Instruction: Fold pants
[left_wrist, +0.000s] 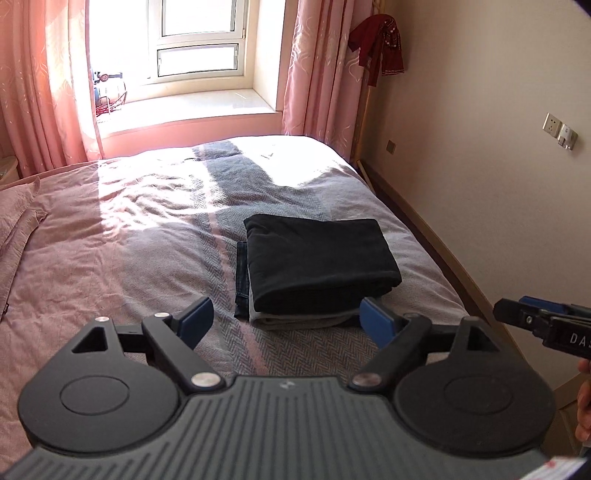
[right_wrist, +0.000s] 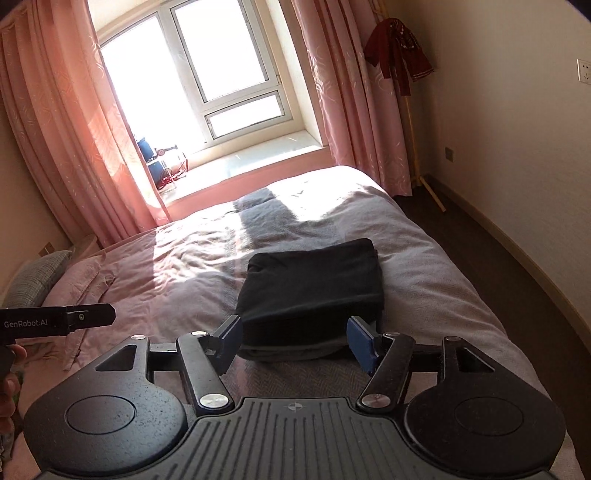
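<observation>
A folded pair of black pants (left_wrist: 319, 260) lies on top of a small stack on the bed, over folded grey cloth (left_wrist: 295, 319) and folded blue jeans (left_wrist: 242, 280). The same black pants (right_wrist: 310, 284) fill the middle of the right wrist view. My left gripper (left_wrist: 286, 319) hovers open just short of the stack's near edge, nothing between its blue pads. My right gripper (right_wrist: 295, 341) is also open and empty, its pads level with the stack's near corners. Each gripper shows in the other's view: the right gripper's body (left_wrist: 546, 325) at the right edge, the left gripper's body (right_wrist: 55, 319) at the left.
The bed (left_wrist: 129, 240) has a pink and grey striped cover, sunlit toward the window (left_wrist: 199, 40). Pink curtains (left_wrist: 317, 70) hang either side. A pillow (right_wrist: 33, 277) lies at the left. A wall (left_wrist: 498, 166) and wooden baseboard run along the bed's right. A red garment (right_wrist: 397, 51) hangs on a stand.
</observation>
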